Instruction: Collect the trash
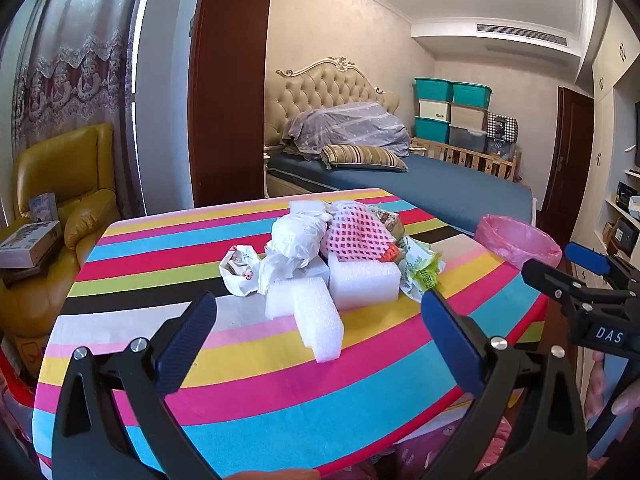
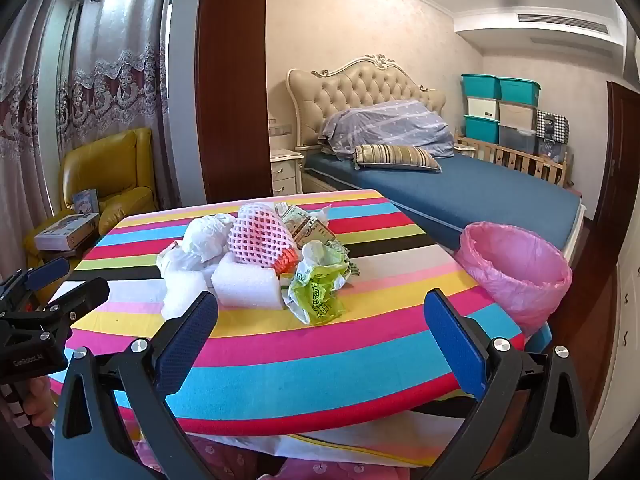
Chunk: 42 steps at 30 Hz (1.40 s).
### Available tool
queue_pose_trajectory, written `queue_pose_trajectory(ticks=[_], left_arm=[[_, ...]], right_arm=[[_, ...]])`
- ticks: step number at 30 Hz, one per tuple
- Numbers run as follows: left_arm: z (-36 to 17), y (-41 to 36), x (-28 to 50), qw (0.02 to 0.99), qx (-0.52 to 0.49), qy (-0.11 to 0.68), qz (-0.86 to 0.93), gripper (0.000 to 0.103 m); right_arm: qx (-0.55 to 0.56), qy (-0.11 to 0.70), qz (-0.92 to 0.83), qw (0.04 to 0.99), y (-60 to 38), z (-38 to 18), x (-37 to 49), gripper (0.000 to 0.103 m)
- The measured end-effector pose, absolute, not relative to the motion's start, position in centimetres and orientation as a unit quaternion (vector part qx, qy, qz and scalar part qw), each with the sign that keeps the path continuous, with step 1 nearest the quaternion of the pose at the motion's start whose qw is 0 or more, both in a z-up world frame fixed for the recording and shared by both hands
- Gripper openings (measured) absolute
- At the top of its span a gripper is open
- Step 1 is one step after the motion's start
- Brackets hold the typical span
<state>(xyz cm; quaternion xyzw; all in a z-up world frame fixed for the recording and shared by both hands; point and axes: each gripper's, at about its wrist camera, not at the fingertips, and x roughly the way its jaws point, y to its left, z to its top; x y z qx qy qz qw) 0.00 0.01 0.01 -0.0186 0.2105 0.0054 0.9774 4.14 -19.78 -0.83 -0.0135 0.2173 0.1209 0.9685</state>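
Right now the left hand-held gripper hovers over the near part of the striped surface, fingers spread wide and grasping nothing. Likewise, the right hand-held gripper is released and empty. Between them and the bed, the trash sits heaped mid-surface: white foam blocks, a crumpled white bag, pink net and a green wrapper. Off the surface's right edge stands the pink-lined bin.
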Motion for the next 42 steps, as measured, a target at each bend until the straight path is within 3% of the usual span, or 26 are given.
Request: queue_pose_trajectory(ticks=[42], left_arm=[[0.02,0.0,0.01,0.977,-0.016,0.211,0.006,0.099]], right_arm=[[-0.011,0.216,0.122,0.969,-19.7,-0.6,4.02,0.097]])
